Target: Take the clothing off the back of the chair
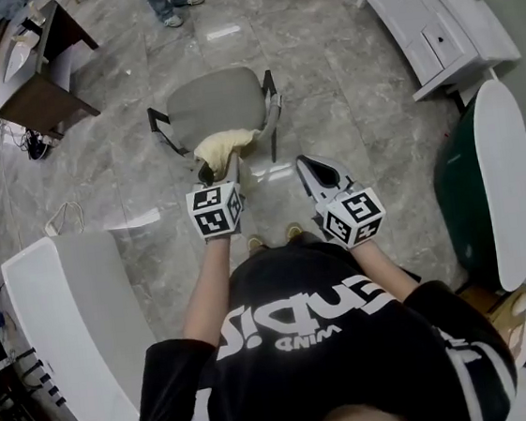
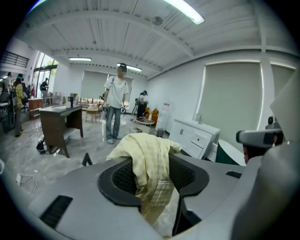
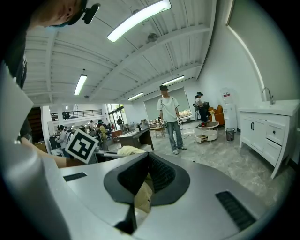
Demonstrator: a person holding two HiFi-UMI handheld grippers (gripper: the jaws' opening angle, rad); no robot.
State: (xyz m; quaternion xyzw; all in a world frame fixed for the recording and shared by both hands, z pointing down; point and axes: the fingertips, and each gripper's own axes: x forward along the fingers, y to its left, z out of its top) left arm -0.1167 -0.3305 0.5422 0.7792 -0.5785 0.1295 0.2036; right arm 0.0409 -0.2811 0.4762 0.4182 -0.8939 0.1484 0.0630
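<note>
Left hand-held gripper [image 1: 219, 170]: clenched on the pale yellow clothing [image 1: 223, 146]; the fabric hangs down between its jaws.
Right hand-held gripper [image 1: 313, 166]: jaws together, grasping nothing, right of centre in the head view.
Clothing: centre of the head view, bunched at the lower edge of the grey chair [image 1: 218, 101].
Chair: upper centre, on the marble floor [image 1: 343, 82].

I see glossy grey marble-tile floor [image 1: 345, 101], white drawer cabinet [image 1: 431, 25], dark brown wooden desk [image 1: 40, 79], long ceiling strip lights [image 3: 138, 18].
</note>
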